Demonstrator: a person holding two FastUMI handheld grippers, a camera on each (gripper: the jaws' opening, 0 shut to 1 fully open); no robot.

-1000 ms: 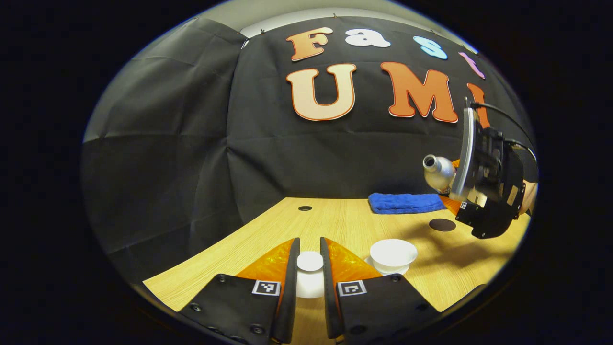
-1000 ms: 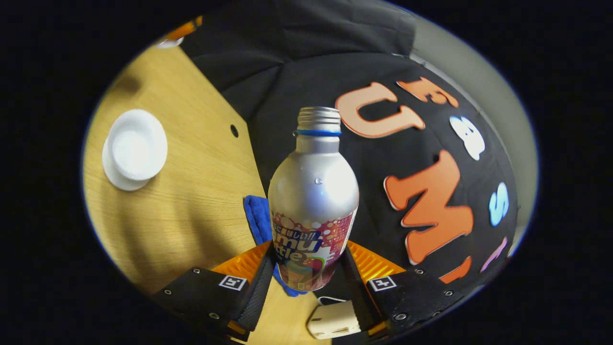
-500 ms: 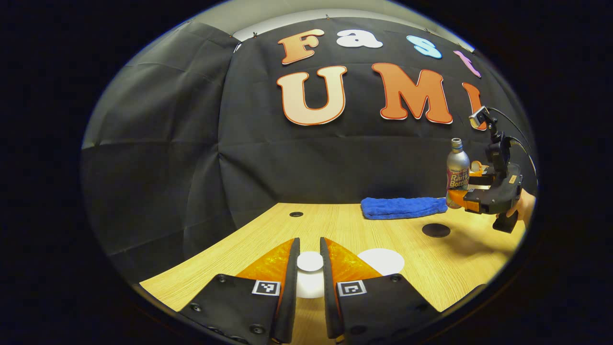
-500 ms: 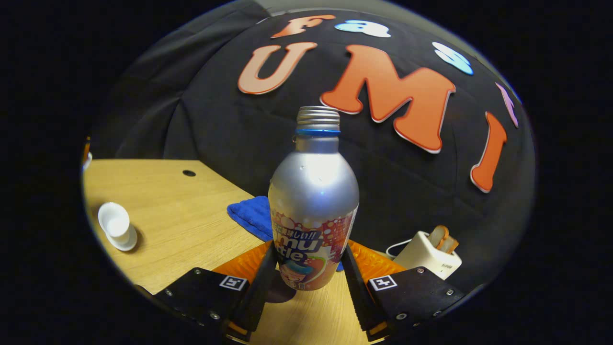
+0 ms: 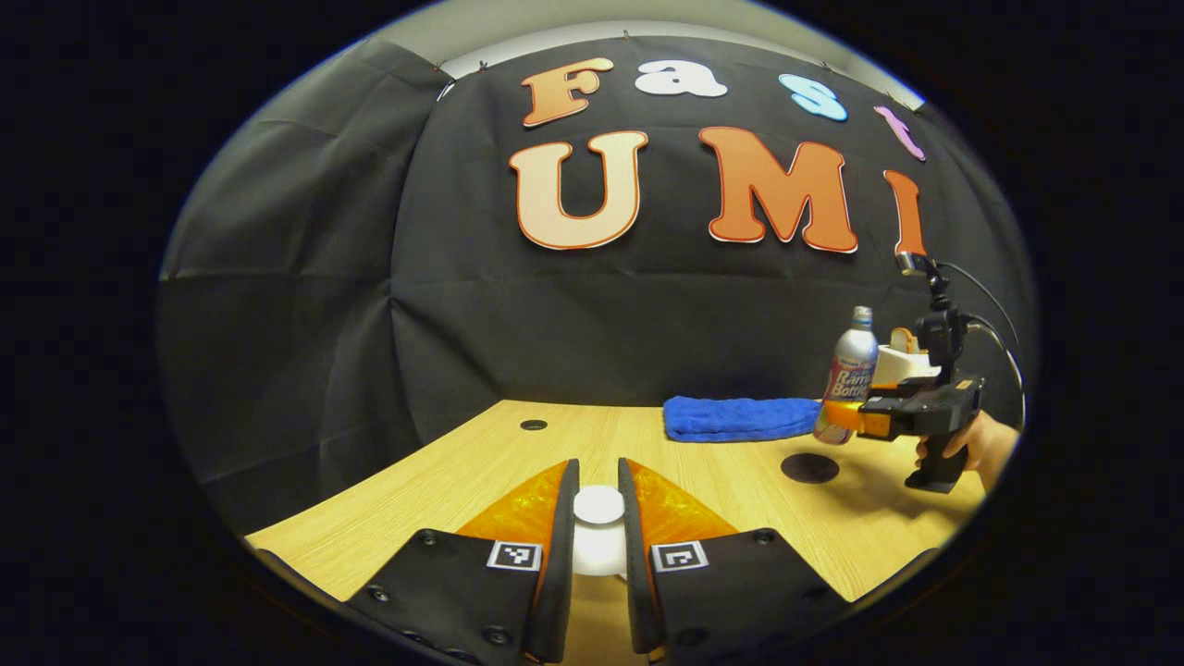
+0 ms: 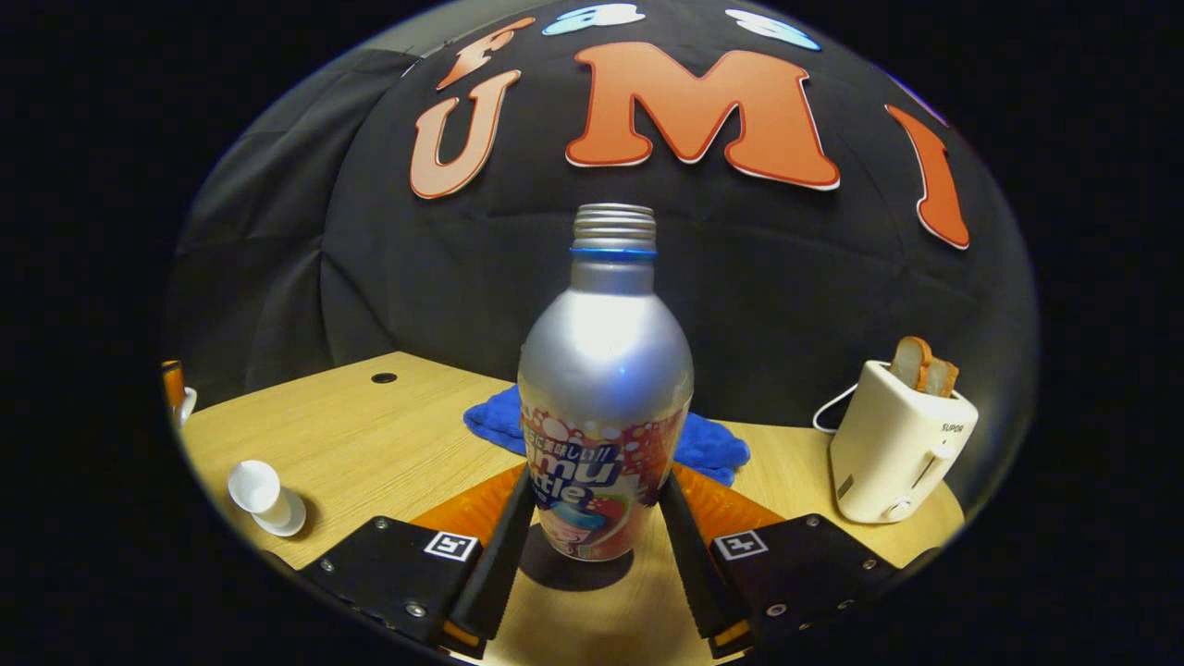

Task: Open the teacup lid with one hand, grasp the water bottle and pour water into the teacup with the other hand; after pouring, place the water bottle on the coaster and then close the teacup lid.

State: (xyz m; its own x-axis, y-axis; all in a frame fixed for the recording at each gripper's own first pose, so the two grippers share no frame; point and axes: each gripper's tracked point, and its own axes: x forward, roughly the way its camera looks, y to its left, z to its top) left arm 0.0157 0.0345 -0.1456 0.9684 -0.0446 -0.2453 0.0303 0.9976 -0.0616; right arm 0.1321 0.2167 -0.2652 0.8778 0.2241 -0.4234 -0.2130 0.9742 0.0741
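Observation:
In the right gripper view my right gripper [image 6: 597, 490] is shut on the silver water bottle [image 6: 606, 370], which stands upright with its cap off. A dark coaster [image 6: 578, 566] lies right under the bottle; I cannot tell whether they touch. The open white teacup [image 6: 266, 495] sits on its saucer at the far left. In the left gripper view my left gripper [image 5: 598, 481] is shut on the knob of the white teacup lid [image 5: 598, 548], held over the table. Far right there, the right gripper [image 5: 837, 416] holds the bottle [image 5: 853, 365] beside the coaster [image 5: 809, 467].
A folded blue towel [image 6: 712, 444] lies along the back of the wooden table [image 6: 370, 435]. A white toaster [image 6: 893, 444] with bread in it stands at the right. A hand [image 5: 985, 446] grips the right gripper's handle. A small round hole [image 5: 533, 425] marks the tabletop.
The bottle has swung from tilted to upright, then moved right and down over the coaster. The left gripper's view has turned left with the lid still held; the teacup has slid out of it.

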